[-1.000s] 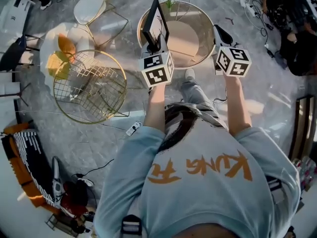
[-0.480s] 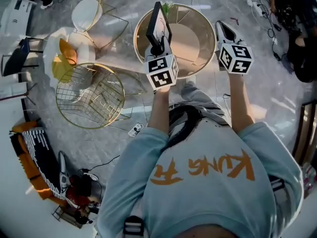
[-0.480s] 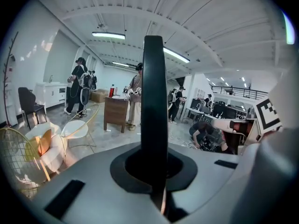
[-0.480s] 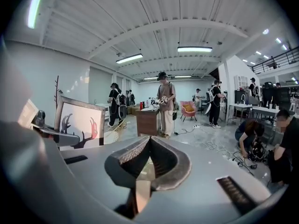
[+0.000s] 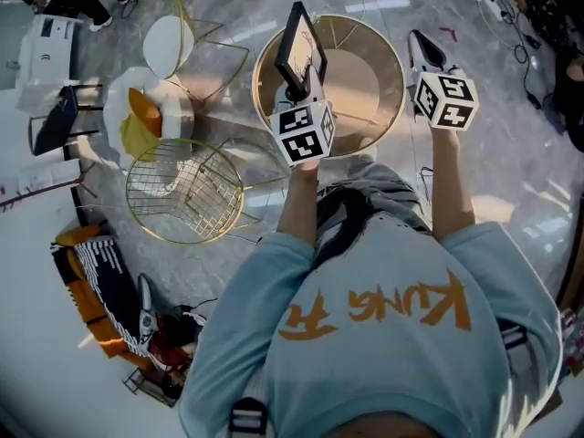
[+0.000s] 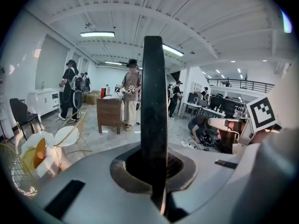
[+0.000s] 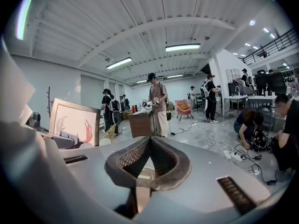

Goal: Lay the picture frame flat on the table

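The picture frame (image 5: 299,46) has a dark border and stands upright on its edge over the near left rim of the round glass table (image 5: 379,44). My left gripper (image 5: 297,88) is shut on its lower edge. In the left gripper view the frame (image 6: 154,97) shows edge-on as a dark bar rising from between the jaws. In the right gripper view the frame's face (image 7: 74,121) is white with a red drawing. My right gripper (image 5: 420,44) hovers at the table's right rim, shut, with nothing between its pads (image 7: 161,160).
Gold wire chairs (image 5: 182,190) stand to the left, one with a white seat (image 5: 169,42), beside a white and yellow flower-shaped piece (image 5: 139,121). Cables lie on the floor at the right (image 5: 497,3). Several people and a wooden desk (image 6: 108,113) are further off.
Both grippers have moved forward, up the picture, over the near part of the round table. The frame stays upright in the left gripper. The right gripper stays shut and empty.
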The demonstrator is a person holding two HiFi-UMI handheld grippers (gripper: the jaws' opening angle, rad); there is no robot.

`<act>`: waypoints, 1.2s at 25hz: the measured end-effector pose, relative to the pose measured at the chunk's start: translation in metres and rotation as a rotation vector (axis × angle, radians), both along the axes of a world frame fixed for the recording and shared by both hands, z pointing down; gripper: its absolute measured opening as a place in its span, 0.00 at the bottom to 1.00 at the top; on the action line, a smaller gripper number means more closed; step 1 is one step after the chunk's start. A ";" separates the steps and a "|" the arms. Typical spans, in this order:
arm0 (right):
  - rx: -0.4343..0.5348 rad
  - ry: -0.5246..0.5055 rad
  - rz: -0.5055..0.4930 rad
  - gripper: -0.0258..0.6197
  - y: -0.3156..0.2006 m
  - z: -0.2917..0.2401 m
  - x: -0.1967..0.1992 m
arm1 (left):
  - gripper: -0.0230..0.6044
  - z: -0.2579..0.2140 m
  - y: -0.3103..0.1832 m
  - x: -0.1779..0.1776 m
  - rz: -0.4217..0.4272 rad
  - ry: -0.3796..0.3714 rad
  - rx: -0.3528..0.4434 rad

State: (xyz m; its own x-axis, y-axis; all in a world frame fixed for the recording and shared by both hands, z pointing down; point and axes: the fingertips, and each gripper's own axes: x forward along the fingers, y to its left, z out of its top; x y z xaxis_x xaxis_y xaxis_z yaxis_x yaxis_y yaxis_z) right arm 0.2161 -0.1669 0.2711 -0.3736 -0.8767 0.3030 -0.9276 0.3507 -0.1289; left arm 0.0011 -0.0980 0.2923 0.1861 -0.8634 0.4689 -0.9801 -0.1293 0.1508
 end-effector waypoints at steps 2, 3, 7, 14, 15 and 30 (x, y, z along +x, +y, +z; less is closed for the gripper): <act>-0.015 -0.021 -0.007 0.04 -0.013 0.008 0.007 | 0.08 0.005 -0.010 0.012 0.005 -0.005 -0.021; -0.025 -0.031 -0.011 0.04 -0.019 0.013 0.009 | 0.08 0.009 -0.014 0.017 0.009 -0.008 -0.035; -0.048 -0.004 -0.043 0.04 -0.030 0.033 0.002 | 0.08 0.026 -0.016 0.029 0.029 -0.031 -0.093; -0.083 -0.019 -0.117 0.04 -0.022 0.068 -0.033 | 0.08 0.066 0.003 0.016 0.006 -0.047 -0.190; -0.094 -0.024 -0.127 0.04 -0.021 0.073 -0.036 | 0.08 0.070 0.005 0.014 0.001 -0.045 -0.202; -0.191 -0.016 -0.139 0.04 -0.030 0.125 -0.051 | 0.08 0.123 -0.001 0.011 0.038 -0.005 -0.340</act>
